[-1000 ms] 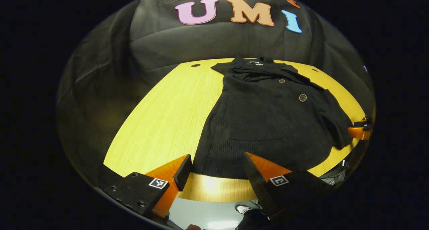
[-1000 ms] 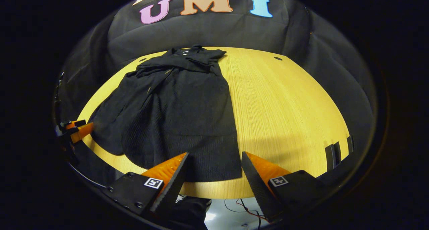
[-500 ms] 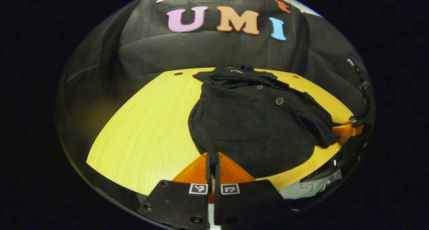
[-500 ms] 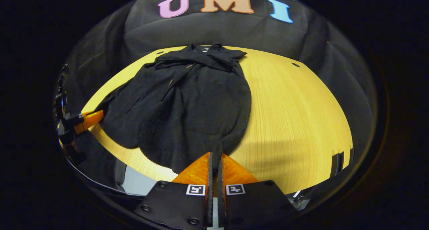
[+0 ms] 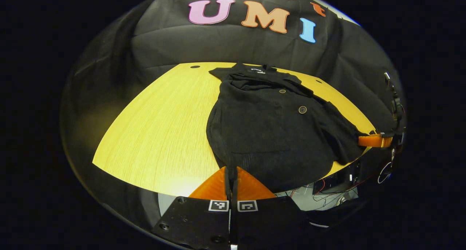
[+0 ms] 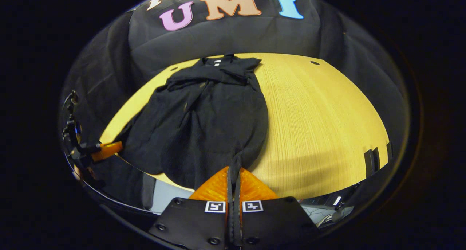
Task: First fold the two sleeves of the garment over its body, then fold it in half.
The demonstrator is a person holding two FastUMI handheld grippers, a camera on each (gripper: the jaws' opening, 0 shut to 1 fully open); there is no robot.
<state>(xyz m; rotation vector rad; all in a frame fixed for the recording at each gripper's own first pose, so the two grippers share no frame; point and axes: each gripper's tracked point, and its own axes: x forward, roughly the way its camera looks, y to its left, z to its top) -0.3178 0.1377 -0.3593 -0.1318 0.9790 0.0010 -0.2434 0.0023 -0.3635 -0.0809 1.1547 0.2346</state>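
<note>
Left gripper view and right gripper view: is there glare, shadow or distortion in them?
Left gripper view: a bright glare patch on the table near edge beside the left claw; fisheye bends that edge. Right gripper view: a soft shadow band across the table right of the right claw; the black garment shows little detail.

No readable text or labels.

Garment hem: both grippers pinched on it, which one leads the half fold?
Neither clearly. Left gripper and right gripper each pinch a near hem corner of the garment, sleeves already folded in. Both look equally placed; carry the hem toward the collar together.
</note>
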